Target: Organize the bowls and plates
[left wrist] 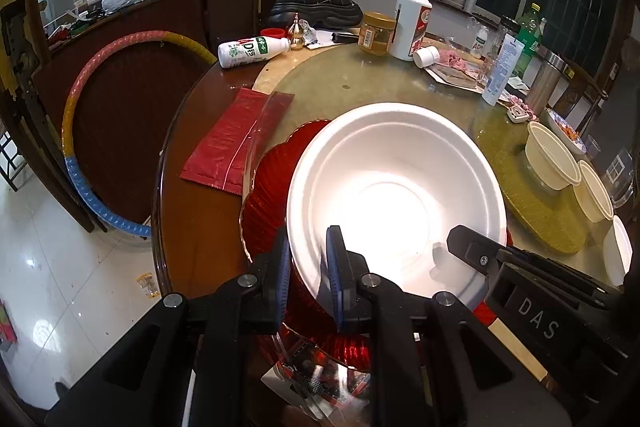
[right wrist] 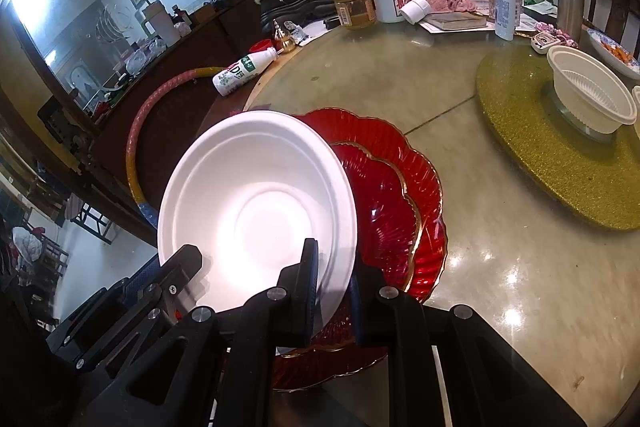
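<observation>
A white foam plate [left wrist: 396, 195] is held over stacked red scalloped glass plates [left wrist: 272, 183] near the table's front edge. My left gripper [left wrist: 310, 267] is shut on the white plate's near-left rim. My right gripper [right wrist: 334, 287] is shut on the plate [right wrist: 260, 203] at its near-right rim; its black body [left wrist: 520, 267] shows in the left wrist view. In the right wrist view two red plates [right wrist: 396, 183] lie nested beneath. Cream plastic bowls [left wrist: 550, 157] stand at the right; one [right wrist: 592, 99] sits on a gold glitter turntable [right wrist: 540, 163].
A red packet [left wrist: 236, 143] lies left of the plates. Far side: milk bottle [left wrist: 252, 51], peanut butter jar [left wrist: 376, 33], white liquor bottle [left wrist: 412, 23], boots [left wrist: 316, 3], green bottle [left wrist: 530, 35]. A hula hoop [left wrist: 80, 147] leans at the left beyond the table edge.
</observation>
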`<action>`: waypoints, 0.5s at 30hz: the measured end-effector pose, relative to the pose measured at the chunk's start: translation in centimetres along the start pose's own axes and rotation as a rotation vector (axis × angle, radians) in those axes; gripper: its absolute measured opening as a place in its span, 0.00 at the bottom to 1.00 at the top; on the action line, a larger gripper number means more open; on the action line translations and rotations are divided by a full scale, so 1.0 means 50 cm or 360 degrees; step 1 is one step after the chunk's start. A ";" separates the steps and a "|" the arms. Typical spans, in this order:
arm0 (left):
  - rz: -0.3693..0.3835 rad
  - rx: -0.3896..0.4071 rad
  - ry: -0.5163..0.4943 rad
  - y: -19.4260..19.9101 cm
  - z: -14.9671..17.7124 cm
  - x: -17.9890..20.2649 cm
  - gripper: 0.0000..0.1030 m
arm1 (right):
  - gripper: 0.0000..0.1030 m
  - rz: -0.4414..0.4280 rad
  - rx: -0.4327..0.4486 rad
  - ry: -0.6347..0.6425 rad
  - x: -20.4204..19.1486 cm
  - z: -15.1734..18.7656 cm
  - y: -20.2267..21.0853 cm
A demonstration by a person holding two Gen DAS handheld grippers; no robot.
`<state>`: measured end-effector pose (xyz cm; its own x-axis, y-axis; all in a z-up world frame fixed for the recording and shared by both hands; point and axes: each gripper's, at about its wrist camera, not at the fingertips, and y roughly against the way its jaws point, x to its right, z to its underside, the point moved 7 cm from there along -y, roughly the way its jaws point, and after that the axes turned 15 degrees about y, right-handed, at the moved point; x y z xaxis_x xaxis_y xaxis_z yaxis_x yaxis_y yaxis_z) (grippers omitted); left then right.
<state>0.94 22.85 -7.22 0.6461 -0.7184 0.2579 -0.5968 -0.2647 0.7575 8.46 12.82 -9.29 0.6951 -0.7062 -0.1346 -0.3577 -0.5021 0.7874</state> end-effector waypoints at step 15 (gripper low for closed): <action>0.0035 0.0016 0.0135 0.002 -0.013 -0.014 0.24 | 0.39 -0.0005 0.0027 -0.0110 0.034 -0.002 0.008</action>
<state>0.71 23.74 -6.94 0.6705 -0.6671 0.3247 -0.6157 -0.2560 0.7452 9.54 11.47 -9.16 0.6520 -0.7369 -0.1788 -0.3664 -0.5126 0.7765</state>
